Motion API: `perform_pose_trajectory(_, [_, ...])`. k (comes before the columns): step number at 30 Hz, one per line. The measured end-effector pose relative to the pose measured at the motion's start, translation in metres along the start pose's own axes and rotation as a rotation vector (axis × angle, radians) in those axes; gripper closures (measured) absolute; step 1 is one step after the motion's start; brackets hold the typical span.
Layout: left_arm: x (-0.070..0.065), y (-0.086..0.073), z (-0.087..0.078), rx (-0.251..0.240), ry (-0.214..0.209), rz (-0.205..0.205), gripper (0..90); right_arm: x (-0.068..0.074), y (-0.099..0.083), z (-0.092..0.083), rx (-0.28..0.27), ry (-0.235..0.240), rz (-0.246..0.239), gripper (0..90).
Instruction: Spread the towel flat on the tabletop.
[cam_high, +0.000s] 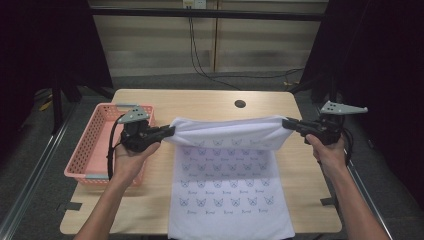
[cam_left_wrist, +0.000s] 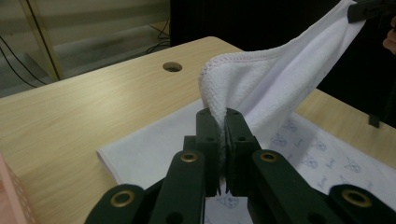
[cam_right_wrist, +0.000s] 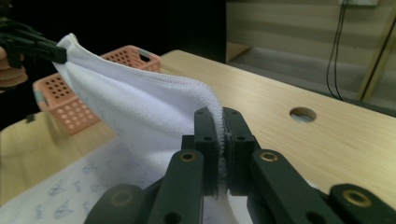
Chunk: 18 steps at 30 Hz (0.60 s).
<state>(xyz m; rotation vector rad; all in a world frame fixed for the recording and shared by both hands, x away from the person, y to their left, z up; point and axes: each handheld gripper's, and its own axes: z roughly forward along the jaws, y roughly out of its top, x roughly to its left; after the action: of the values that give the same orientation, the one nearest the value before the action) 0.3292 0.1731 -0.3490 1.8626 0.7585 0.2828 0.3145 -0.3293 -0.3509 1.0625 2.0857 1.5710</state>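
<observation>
Pinching the towel (cam_high: 227, 131) by its far corners, my left gripper (cam_high: 169, 132) and right gripper (cam_high: 287, 123) find it soft, light and limp across mid-frame.

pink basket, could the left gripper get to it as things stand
Probably not freely: the pink basket lies right beside the left gripper, with nothing between, but its jaws are shut on the towel.

towel (cam_high: 227, 185) print wording too small to read
</observation>
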Motion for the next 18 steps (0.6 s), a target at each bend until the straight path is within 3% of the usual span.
perform_pose_trajectory(2, [-0.006,-0.001,-0.011,-0.022,-0.030,-0.034,86.7,0.009,0.000,-0.009,-0.021,0.009,-0.025,86.3])
perform_pose_trajectory(3, [-0.011,-0.004,-0.015,-0.023,-0.034,-0.029,86.8,0.013,-0.002,-0.013,-0.031,0.021,-0.021,86.4])
perform_pose_trajectory(4, [-0.017,-0.008,-0.017,-0.010,-0.025,0.001,86.7,0.016,-0.005,-0.017,-0.038,0.027,-0.018,86.4])
perform_pose_trajectory(7, [-0.026,-0.032,-0.014,0.030,-0.042,-0.008,86.5,0.026,-0.021,-0.023,-0.012,0.045,-0.029,86.3])
perform_pose_trajectory(9, [-0.030,-0.053,-0.009,0.064,-0.048,-0.005,86.0,0.031,-0.038,-0.025,0.020,0.052,-0.022,86.3])
perform_pose_trajectory(13, [-0.034,-0.095,0.001,0.144,-0.068,-0.045,85.2,0.041,-0.080,-0.024,0.149,0.073,-0.019,85.9])
perform_pose_trajectory(18, [-0.043,-0.130,0.007,0.223,-0.107,-0.063,84.0,0.052,-0.122,-0.025,0.259,0.084,-0.004,84.7])
